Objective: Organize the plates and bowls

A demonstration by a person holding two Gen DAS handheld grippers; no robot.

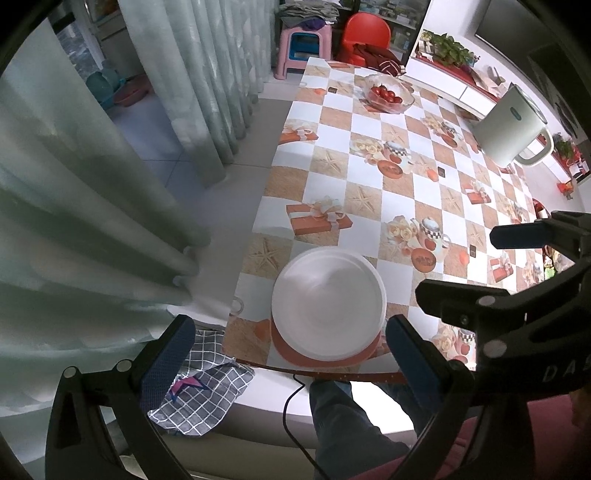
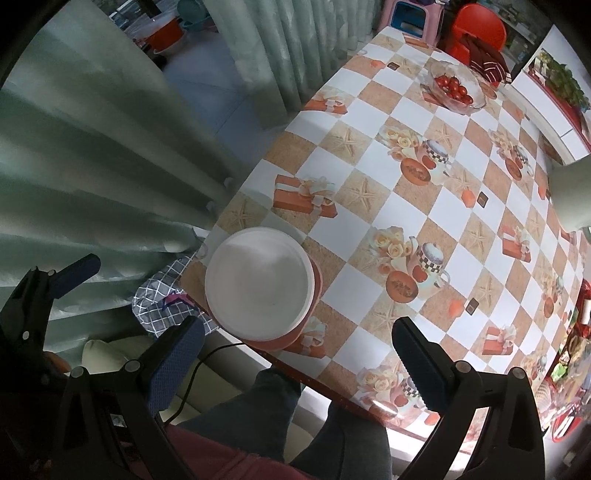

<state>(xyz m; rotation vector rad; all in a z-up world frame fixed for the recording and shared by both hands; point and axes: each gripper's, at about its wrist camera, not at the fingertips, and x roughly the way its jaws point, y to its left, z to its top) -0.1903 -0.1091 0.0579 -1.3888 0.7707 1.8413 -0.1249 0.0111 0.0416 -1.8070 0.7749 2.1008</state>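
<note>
Left gripper (image 1: 288, 347) hangs w/ jaws wide, empty, just above the white bowl (image 1: 328, 306). Bowl sits on an orange plate (image 1: 291, 354) at table (image 1: 369, 192) edge nearest the person. Right gripper (image 2: 295, 350), right of bowl, also wide, empty. Stack looks done; if regripping, prob. pinch rim squarely, lift slow.

A lived-in home dining room is shown. The bench (image 1: 369, 177) is covered with a checked oilcloth printed with teapots, roses and gift boxes, and a glass bowl of tomatoes (image 1: 386, 94) is set on it. Pale green curtains (image 1: 92, 206) are hung to the floor beside it. A red plastic chair (image 1: 367, 33) and a pink stool (image 1: 301, 44) are placed beyond, and potted plants (image 1: 448, 48) are lined along a white sideboard (image 1: 443, 79).
</note>
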